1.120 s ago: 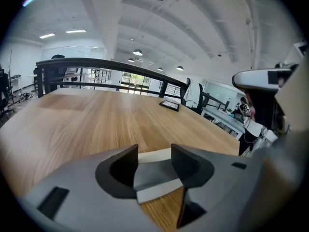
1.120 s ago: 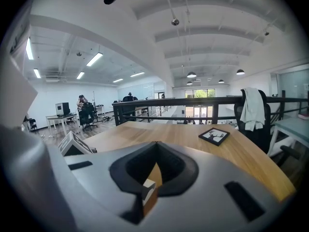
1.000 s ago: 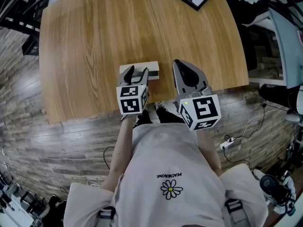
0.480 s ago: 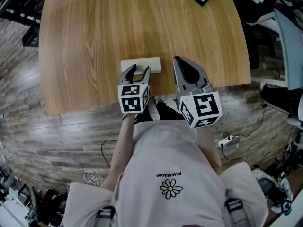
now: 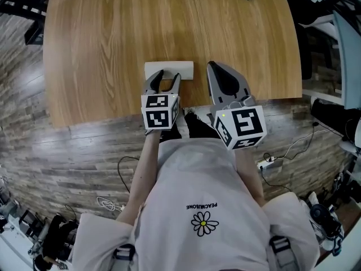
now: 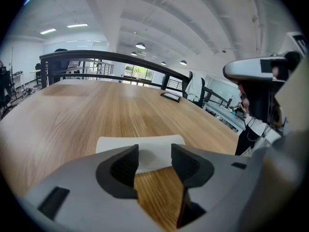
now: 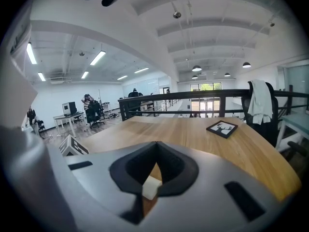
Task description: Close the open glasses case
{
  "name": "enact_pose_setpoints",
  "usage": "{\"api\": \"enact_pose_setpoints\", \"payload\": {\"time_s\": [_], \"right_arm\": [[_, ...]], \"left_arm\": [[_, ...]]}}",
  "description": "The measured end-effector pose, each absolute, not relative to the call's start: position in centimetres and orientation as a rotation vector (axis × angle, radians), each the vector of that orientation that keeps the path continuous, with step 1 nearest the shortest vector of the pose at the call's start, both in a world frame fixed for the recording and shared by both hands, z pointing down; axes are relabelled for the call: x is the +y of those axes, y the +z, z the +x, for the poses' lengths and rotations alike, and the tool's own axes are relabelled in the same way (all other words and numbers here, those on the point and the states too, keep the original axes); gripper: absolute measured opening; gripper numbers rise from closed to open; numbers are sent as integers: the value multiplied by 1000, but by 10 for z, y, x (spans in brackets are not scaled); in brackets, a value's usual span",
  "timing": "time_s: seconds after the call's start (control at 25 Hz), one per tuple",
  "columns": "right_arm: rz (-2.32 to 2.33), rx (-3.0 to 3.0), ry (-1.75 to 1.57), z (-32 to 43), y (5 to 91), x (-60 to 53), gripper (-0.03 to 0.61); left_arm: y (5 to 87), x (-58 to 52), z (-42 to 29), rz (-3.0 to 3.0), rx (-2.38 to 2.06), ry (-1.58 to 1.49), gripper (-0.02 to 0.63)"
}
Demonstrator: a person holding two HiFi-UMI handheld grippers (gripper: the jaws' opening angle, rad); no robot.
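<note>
Locate the glasses case point(image 5: 168, 70) on the counter point(image 5: 107, 44), near the front edge, directly ahead of the left tongs point(image 5: 168, 80) and just beyond the tips. Note the long axis running left to right, square across the tongs' line. Read the left tongs as parted wide, holding nothing. Read the right tongs point(image 5: 224, 81) as closed tip to tip, empty, beside the case's right end. Treat the left as nearer. Judge the lid as probably down.

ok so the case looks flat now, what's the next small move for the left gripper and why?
Probably draw the left gripper back off the table. The glasses case lies flat, no gap showing; the left fingers are apart, gripping nothing, tips at its near edge. The right gripper is shut, beside it.
</note>
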State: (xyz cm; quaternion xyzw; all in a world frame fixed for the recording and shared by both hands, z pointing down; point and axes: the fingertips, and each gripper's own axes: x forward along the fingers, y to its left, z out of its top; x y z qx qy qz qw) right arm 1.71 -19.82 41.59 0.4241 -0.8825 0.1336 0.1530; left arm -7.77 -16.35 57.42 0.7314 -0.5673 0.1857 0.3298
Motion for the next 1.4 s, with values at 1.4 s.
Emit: {"api": "enact_pose_setpoints", "payload": {"time_s": [1.4], "right_arm": [[1304, -2702, 105, 4, 338, -247, 6]], "left_arm": [[314, -217, -146, 2183, -2151, 61, 17]]}}
